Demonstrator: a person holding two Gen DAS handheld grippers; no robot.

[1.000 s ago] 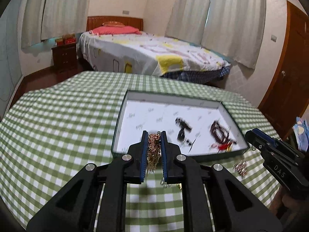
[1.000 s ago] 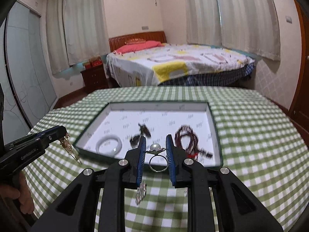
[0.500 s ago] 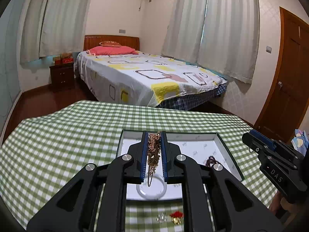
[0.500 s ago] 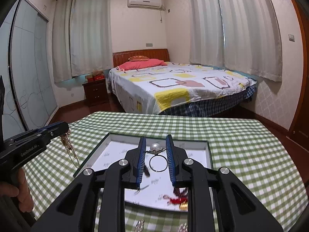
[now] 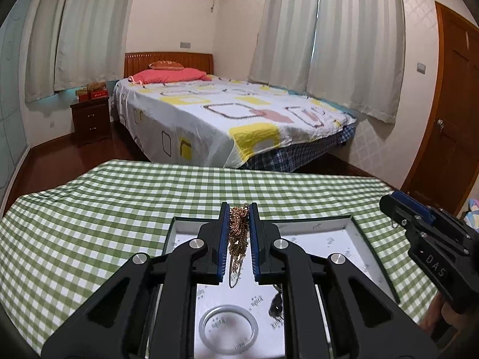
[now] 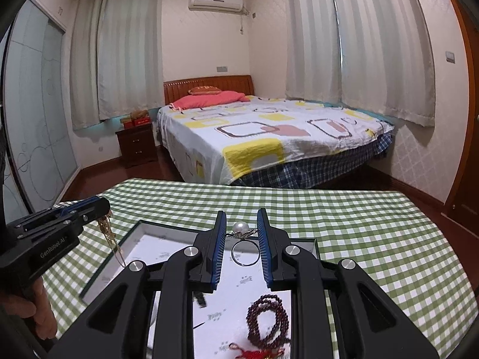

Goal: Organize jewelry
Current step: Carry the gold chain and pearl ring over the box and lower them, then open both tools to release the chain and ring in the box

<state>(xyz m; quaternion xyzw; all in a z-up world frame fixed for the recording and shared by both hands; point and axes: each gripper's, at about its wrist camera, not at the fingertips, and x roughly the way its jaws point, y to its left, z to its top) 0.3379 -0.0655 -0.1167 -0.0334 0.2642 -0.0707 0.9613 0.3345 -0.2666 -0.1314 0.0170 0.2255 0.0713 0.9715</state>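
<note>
My left gripper is shut on a gold chain that hangs down over the white tray. My right gripper is shut on a pearl ring and holds it above the tray. In the tray lie a pale bangle, a dark small piece and a dark red bead bracelet with a red tassel. The left gripper and its hanging chain also show at the left of the right wrist view. The right gripper body shows at the right of the left wrist view.
The tray sits on a table with a green checked cloth. Beyond the table stand a bed, a nightstand and curtained windows. A wooden door is at the right.
Both grippers have lifted and moved forward over the tray, each with its piece of jewelry still held. The tray now lies beneath the fingers rather than ahead of them.
</note>
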